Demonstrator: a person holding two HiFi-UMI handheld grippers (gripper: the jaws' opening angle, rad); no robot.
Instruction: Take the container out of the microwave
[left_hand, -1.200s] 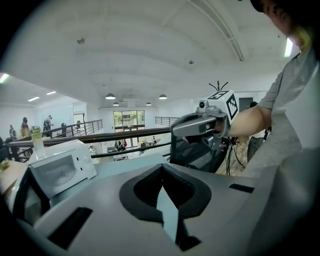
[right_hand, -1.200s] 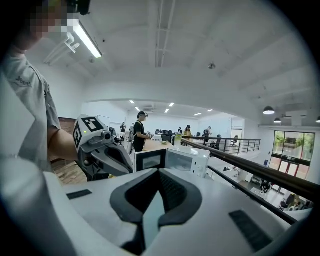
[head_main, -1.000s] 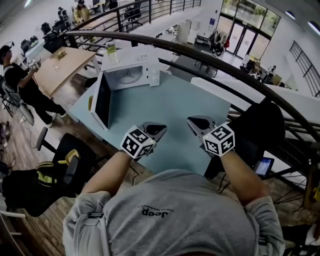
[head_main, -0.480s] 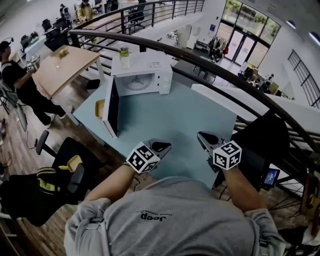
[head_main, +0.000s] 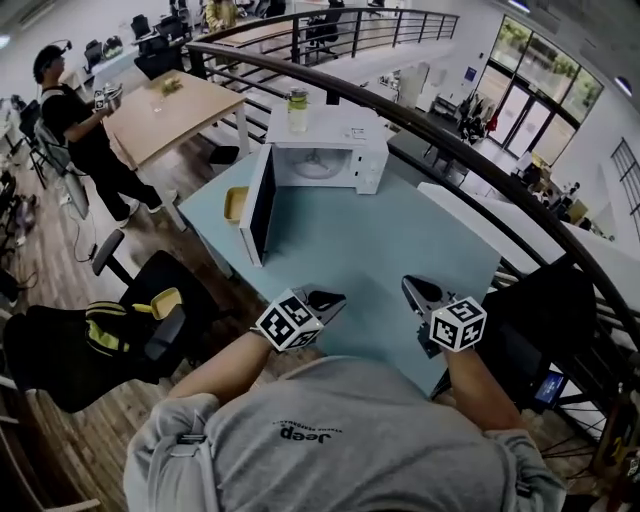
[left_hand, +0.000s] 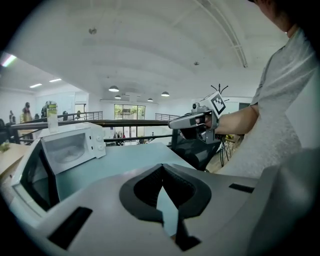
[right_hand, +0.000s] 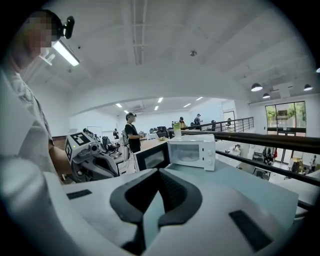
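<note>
A white microwave stands at the far end of the teal table with its door swung wide open to the left. Only a pale turntable shows in its cavity. A yellow container sits on the table just left of the open door. My left gripper and right gripper hover side by side over the table's near edge, both shut and empty, far from the microwave. The left gripper view shows the microwave and the right gripper. The right gripper view shows the microwave and the left gripper.
A bottle stands on top of the microwave. A dark railing curves behind the table. A black office chair is at the table's left. A person stands by a wooden table beyond.
Both grippers have drawn back toward the table's near edge and sunk a little. The head view has swung, so the microwave sits nearer the picture's middle. Jaws stay shut.
</note>
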